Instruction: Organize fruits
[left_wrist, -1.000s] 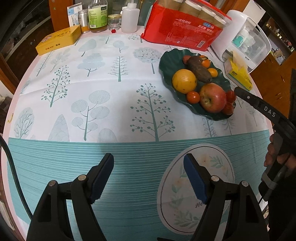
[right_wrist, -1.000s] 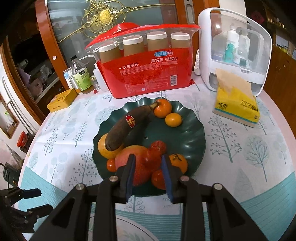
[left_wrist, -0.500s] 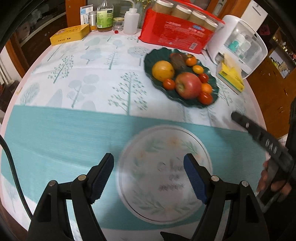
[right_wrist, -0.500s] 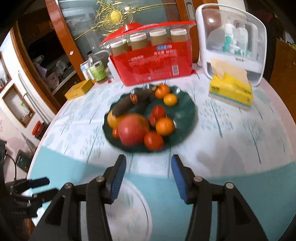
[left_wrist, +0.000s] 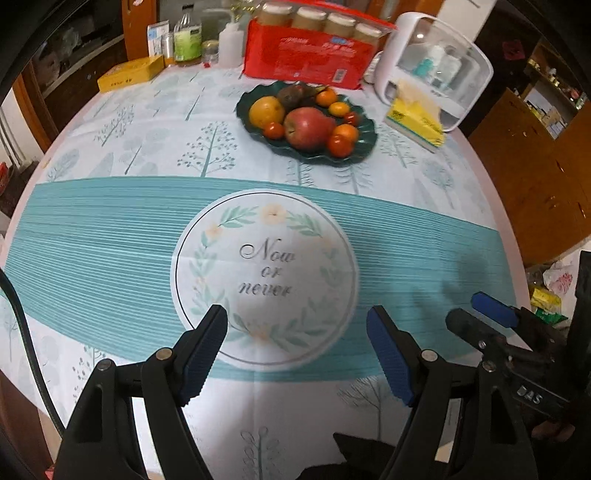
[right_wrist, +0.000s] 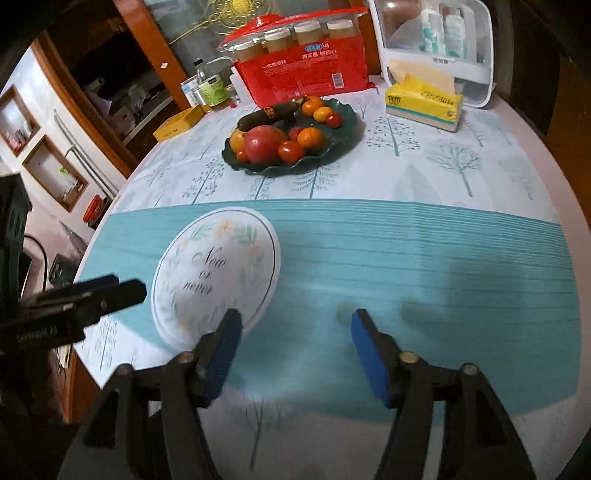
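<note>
Now we are looking across the round table (left_wrist: 110, 236), its tree-print cloth filling most of both views, with the green plate (left_wrist: 364, 146) sitting in the upper centre of each frame. On it we are seeing the fruit gathered already: a red apple (left_wrist: 308, 127), a yellow orange (left_wrist: 266, 110), a dark banana (right_wrist: 267, 114) and several small tomatoes and tangerines. No loose fruit is showing on the cloth, so we are judging the sorting to be at or near its end.

Both tools are hanging low in the frames, well apart from the plate. Our left gripper (left_wrist: 297, 356) is standing wide with nothing between its blue pads. Our right gripper (right_wrist: 295, 350) has just been opening its jaws, and they too are holding nothing.

To finish well, we are keeping both tools clear of the plate rim so that no piled fruit is knocked loose, and checking the cloth for strays before resting.
</note>
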